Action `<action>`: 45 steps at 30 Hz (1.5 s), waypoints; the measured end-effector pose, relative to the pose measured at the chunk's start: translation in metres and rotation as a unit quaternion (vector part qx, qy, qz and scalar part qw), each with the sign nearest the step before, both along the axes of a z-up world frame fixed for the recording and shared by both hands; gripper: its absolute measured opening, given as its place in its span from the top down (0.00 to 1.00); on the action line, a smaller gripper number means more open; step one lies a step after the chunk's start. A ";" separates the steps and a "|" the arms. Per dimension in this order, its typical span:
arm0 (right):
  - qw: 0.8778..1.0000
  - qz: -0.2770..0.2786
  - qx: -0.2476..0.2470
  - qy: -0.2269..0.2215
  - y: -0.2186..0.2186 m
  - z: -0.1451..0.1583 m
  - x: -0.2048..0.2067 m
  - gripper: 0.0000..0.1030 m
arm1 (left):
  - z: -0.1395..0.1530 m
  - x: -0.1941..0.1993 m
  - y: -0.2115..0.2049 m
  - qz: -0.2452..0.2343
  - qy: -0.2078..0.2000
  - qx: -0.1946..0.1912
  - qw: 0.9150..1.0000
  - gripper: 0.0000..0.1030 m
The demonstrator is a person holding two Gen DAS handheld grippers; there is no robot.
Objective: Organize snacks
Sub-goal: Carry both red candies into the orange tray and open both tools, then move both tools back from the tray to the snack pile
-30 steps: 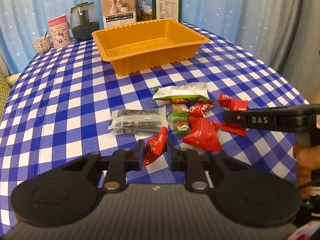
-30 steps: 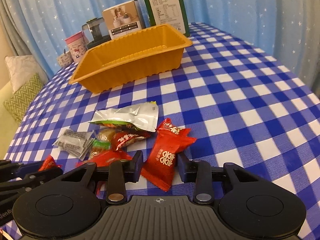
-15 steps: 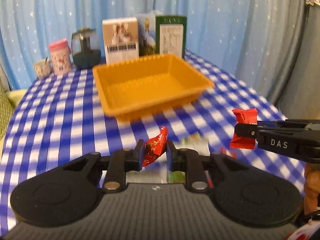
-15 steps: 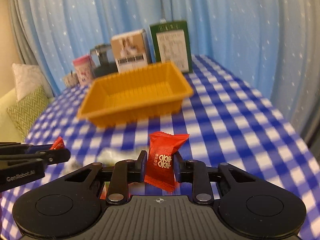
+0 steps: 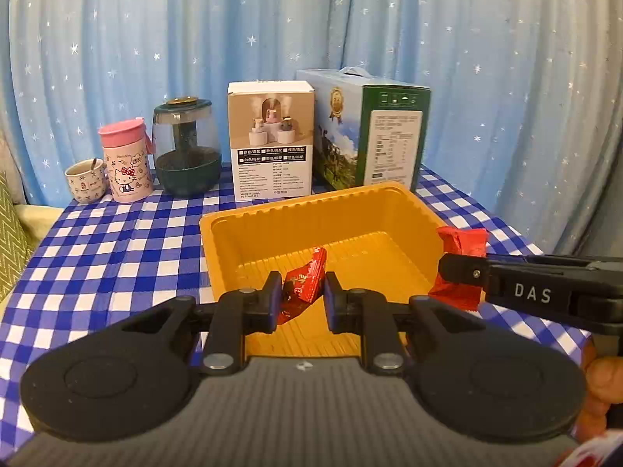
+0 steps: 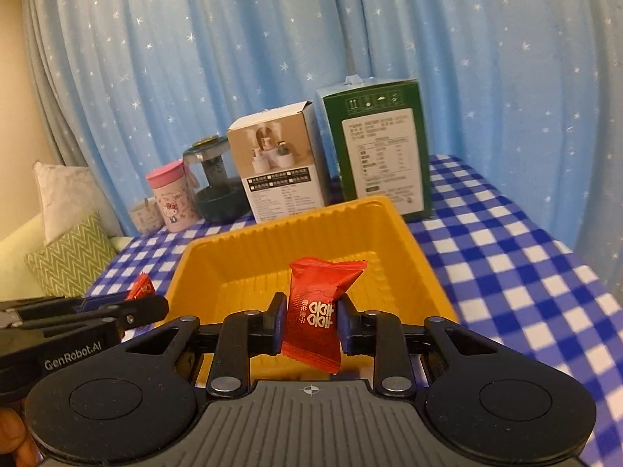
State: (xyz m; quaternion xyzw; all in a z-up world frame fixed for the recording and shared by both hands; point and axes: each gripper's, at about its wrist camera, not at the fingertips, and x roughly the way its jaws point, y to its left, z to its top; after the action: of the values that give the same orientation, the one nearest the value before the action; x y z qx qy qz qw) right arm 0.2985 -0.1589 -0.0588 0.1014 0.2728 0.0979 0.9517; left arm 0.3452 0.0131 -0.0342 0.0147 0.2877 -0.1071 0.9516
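Note:
My left gripper (image 5: 299, 299) is shut on a small red candy wrapper (image 5: 303, 284) and holds it over the near part of the orange tray (image 5: 272, 233). My right gripper (image 6: 309, 323) is shut on a red snack packet (image 6: 317, 307) with white lettering, held upright over the same orange tray (image 6: 393, 229). In the left wrist view the right gripper (image 5: 459, 268) shows at the tray's right rim with its red packet (image 5: 463, 241). In the right wrist view the left gripper (image 6: 144, 305) shows at the tray's left rim. The tray's visible floor is bare. The other snacks are out of view.
Behind the tray stand a white box (image 5: 270, 140), a green box (image 5: 373, 132), a dark glass jar (image 5: 186, 148), a pink Hello Kitty cup (image 5: 124, 159) and a small mug (image 5: 85, 179). A blue checked cloth (image 5: 117, 241) covers the table. A cushion (image 6: 70, 260) lies at left.
Both grippers have lifted their red snacks off the table and carried them forward to above the orange tray. The snack pile has dropped out of view.

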 end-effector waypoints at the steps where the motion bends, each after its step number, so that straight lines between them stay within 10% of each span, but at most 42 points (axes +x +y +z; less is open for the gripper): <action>1: 1.000 -0.002 0.000 0.004 0.000 -0.003 0.008 0.74 | -0.004 0.006 0.001 0.001 0.002 -0.002 1.000 0.81; 20: 0.998 -0.005 0.045 0.033 -0.005 -0.028 0.044 0.73 | -0.027 0.024 0.017 0.024 0.030 0.000 0.999 0.55; 25: 0.998 -0.020 0.062 0.019 -0.010 -0.025 0.041 0.36 | -0.027 0.021 0.021 0.025 0.033 0.002 0.999 0.53; 45: 0.998 -0.056 0.026 -0.011 -0.032 0.015 -0.042 0.36 | 0.003 -0.060 0.010 0.032 0.015 -0.002 0.999 0.31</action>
State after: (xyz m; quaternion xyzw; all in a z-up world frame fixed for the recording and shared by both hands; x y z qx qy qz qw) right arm 0.2566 -0.1904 -0.0434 0.1404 0.2537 0.0522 0.9556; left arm 0.2849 0.0226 -0.0315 0.0019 0.3016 -0.0778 0.9502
